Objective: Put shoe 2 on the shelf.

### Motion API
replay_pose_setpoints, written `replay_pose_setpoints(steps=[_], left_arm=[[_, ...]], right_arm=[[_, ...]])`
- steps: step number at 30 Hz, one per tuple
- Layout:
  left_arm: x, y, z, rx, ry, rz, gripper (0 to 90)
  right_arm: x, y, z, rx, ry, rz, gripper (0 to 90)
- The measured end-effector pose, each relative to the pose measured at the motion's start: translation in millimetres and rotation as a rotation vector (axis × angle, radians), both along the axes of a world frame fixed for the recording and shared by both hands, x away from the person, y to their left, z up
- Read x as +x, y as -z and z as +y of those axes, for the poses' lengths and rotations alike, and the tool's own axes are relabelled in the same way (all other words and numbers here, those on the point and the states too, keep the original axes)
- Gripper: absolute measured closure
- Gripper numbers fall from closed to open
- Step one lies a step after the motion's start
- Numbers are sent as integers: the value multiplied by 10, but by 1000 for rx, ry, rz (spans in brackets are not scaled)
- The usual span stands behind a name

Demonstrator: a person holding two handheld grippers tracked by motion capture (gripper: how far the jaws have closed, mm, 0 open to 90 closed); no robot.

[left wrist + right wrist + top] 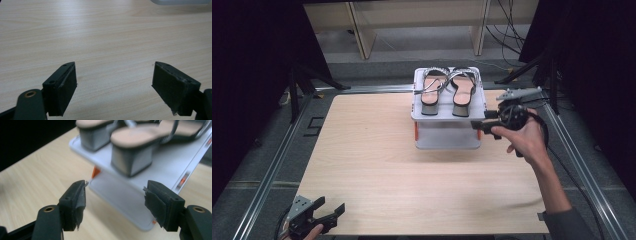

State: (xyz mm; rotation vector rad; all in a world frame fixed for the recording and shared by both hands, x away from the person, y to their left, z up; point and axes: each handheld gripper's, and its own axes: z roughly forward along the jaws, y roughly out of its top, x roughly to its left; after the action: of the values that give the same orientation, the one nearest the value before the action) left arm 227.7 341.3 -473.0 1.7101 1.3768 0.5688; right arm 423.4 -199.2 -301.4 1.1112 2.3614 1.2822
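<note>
Sandals (447,90), silver-strapped block-heel pair, sit atop white two-tier plastic rack (447,142). Right gripper (478,125) beside rack, jaws open, empty. Left gripper (326,214) well apart from rack, jaws open.

Lighting was even on the table (377,165) and dim at the surrounding dark margins. The rack (447,142) cast a soft shadow. The sandals (135,137) appeared blurred at close range; jaws nearest the lens were soft.

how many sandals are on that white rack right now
2: the left sandal and the right sandal sit side by side on the white rack's top shelf; the lower shelf looks bare.
</note>
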Motion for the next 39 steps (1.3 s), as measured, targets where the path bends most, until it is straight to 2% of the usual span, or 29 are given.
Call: replay_pose_setpoints(steps=[1,4,7,10,11,12,14,16,17,22,24,28,31,33,34,35,36,38,39], left_arm=[[2,2,0,-2,1,-1,191],[7,3,0,11,2,6,191],[9,4,0,12,0,6,191],[11,9,-9,13,3,8,191],[5,6,-3,21,9,11,190],[0,1,5,32,17,14,190],[1,7,-9,14,5,6,190],[-2,11,-5,18,7,6,190],[-2,11,-6,14,7,5,190],[-8,8,-5,20,2,8,190],[-4,12,-10,12,6,3,189],[-6,11,-6,16,10,4,189],[-6,12,-5,18,5,5,189],[-5,14,-8,23,10,2,189],[-10,7,-13,30,4,9,189],[-18,-4,2,54,14,22,189],[-19,-6,7,60,18,24,189],[-18,-5,4,55,14,22,189],[-17,-3,1,49,13,19,189]], right_arm=[[-59,68,-12,2,2,-12,333],[-216,268,-13,-25,-2,15,328],[-364,501,19,-25,-12,54,318],[-404,580,35,-41,-36,38,315],[-458,634,70,-45,-54,58,315],[-458,634,70,-45,-54,58,315],[-511,673,117,-46,-60,67,315],[-556,703,166,-60,-62,68,312],[-564,720,183,-66,-76,51,312],[-701,825,316,-66,-112,49,305],[-749,877,341,-47,-122,50,305],[-843,1029,348,-83,-122,58,300],[-860,1096,320,-71,-124,85,299],[-881,1146,290,-78,-106,82,299],[-892,1174,273,-64,-108,94,299],[-917,1233,252,-77,-113,104,294],[-917,1233,252,-77,-113,104,294],[-945,1295,228,-67,-112,114,293],[-972,1317,223,-65,-97,136,288]])
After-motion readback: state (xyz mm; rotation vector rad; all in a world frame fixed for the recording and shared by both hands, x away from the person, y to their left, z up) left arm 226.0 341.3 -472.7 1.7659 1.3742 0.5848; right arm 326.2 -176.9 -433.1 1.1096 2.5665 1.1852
